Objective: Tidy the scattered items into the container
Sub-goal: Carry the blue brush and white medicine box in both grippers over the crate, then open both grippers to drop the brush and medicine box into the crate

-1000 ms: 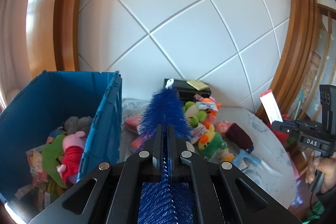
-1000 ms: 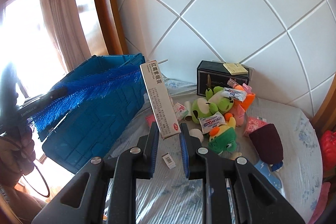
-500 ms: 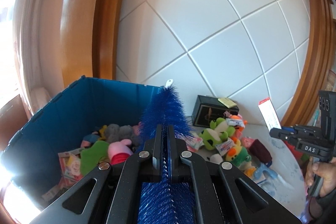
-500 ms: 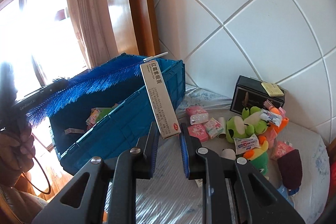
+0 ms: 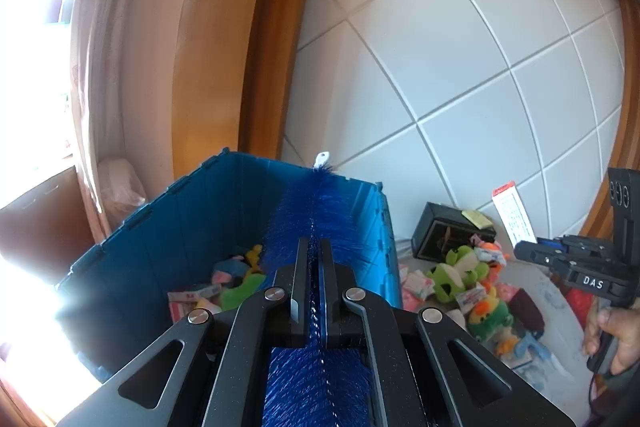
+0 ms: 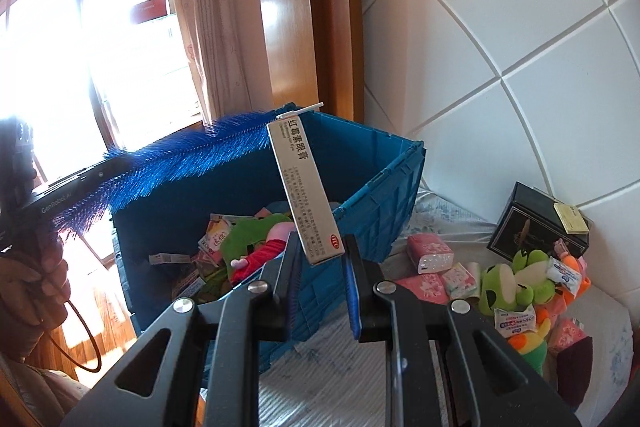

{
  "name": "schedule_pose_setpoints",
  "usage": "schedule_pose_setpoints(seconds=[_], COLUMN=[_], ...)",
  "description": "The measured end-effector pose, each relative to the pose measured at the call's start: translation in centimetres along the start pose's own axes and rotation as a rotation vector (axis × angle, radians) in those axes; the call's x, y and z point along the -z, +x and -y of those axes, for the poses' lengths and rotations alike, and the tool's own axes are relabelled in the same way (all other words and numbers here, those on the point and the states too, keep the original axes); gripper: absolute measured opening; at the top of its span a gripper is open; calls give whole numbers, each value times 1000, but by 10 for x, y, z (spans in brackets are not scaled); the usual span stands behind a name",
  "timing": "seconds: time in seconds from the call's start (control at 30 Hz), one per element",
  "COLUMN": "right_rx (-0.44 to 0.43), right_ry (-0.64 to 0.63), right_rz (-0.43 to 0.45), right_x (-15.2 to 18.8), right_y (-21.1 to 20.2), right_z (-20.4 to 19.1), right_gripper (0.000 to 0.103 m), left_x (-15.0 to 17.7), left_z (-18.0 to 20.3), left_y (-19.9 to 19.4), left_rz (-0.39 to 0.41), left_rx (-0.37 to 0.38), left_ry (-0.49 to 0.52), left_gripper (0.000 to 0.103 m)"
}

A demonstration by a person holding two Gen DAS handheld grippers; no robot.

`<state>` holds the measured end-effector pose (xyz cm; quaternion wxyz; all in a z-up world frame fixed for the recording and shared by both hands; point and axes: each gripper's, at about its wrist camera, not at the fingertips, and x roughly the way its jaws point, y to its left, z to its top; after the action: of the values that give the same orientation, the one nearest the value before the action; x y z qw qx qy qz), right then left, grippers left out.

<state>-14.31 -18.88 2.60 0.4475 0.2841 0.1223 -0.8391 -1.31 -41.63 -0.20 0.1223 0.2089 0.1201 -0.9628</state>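
My left gripper is shut on a blue bristle brush and holds it over the open blue crate; the brush also shows in the right wrist view. My right gripper is shut on a long white medicine box, held upright above the crate's near wall. The crate holds plush toys and packets. More plush toys and pink packets lie scattered on the bed cover to the right.
A black box stands against the white padded wall at the back. A dark red pouch lies at the right. A wooden frame, curtain and bright window are behind the crate. The right gripper shows in the left wrist view.
Both grippers have swung left toward the crate. The brush now hangs over the crate's inside, and the medicine box is above the crate's near wall instead of over the bed.
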Motion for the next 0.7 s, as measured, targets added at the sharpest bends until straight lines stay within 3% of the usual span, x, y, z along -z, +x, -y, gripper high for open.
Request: schedule_pose_setpoints(seconds=[0.7], right_rx=[-86], right_ry=[-102], right_rz=[-34], right_x=[-58], right_y=[95], right_z=[-67], right_gripper=[19], left_x=[-15], left_z=[-69], left_y=[32], left_rz=[-9], left_rx=[-40], left_ry=[-34], left_gripper=[2])
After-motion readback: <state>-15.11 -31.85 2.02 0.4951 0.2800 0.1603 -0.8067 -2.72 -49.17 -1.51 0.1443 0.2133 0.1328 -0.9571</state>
